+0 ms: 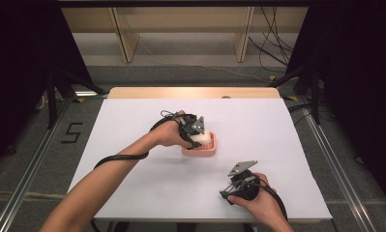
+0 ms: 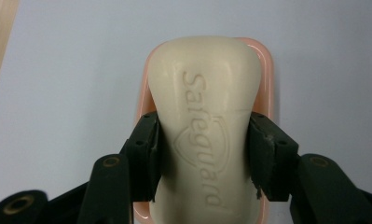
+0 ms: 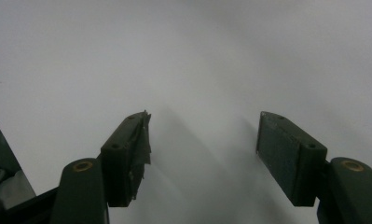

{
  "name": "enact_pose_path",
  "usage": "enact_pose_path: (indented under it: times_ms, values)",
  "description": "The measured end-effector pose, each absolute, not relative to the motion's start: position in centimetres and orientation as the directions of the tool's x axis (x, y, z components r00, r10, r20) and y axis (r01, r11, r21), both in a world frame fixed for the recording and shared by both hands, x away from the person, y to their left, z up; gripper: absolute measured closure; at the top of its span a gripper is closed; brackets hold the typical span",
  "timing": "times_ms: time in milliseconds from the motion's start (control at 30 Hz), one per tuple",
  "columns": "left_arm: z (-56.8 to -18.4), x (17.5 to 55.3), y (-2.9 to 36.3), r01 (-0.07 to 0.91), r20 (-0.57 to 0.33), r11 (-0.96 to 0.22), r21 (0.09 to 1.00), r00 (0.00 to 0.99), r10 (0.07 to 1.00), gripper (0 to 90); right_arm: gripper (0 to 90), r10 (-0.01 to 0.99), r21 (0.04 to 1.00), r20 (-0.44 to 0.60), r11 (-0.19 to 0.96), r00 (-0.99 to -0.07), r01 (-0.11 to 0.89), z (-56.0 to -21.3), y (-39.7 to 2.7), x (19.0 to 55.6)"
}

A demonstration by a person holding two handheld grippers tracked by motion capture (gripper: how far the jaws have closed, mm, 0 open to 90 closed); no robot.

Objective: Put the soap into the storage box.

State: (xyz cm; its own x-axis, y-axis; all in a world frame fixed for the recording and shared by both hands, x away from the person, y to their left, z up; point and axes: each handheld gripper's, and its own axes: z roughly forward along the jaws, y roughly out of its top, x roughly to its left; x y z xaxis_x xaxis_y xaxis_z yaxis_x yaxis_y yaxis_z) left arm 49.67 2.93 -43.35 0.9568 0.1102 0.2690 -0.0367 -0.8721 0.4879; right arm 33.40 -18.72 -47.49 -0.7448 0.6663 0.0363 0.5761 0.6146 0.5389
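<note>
Nearest us in the high view, the right gripper (image 1: 228,195) sits by the near edge of the tabletop (image 1: 132,125), toward its right corner. In the right gripper view its jaws stand wide apart with nothing between them, only bare white surface ahead. We read it as idle.

The tabletop is the biggest thing here, white, with a wooden strip along its far edge. Near its middle sits the pink soap dish (image 1: 211,151), and the left gripper (image 1: 195,140) is right over it.

In the left gripper view, the two black pads are pressed against the waist of the cream soap bar (image 2: 207,116), one on each side, so the left gripper is clamped on the bar. The bar lies lengthwise over the pink soap dish (image 2: 267,60), whose rim shows around the bar's far end and along its sides. We cannot tell whether the bar rests on the dish floor or hangs just above it.

Progress, as we judge it: the grasp is done. What is left is either the lift out or the release into the dish; the frames don't say which.
</note>
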Motion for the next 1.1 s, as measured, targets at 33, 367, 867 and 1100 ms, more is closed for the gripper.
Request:
enact_pose_path:
  times_ms: [33, 367, 867, 1100]
  values:
    - [-43.3, 49.7, 2.9, -0.037, 0.269, -0.872, 0.488, 0.957, 0.110, 49.2, 35.5, 0.666, 0.539, 0.036, 0.615, -0.745, 0.576, -47.5, -18.7, 33.4]
    - [-43.8, 50.0, 2.9, -0.018, 0.262, -0.875, 0.484, 0.957, 0.125, 49.2, 35.5, 0.667, 0.540, 0.036, 0.614, -0.745, 0.576, -47.5, -18.7, 33.4]
    - [-44.4, 50.2, 2.8, 0.010, 0.241, -0.872, 0.489, 0.959, 0.147, 49.1, 35.5, 0.667, 0.540, 0.036, 0.614, -0.744, 0.576, -47.5, -18.8, 33.4]
    - [-44.6, 50.3, 2.7, 0.012, 0.241, -0.876, 0.483, 0.959, 0.146, 49.1, 35.5, 0.667, 0.540, 0.035, 0.614, -0.744, 0.576, -47.5, -18.8, 33.4]
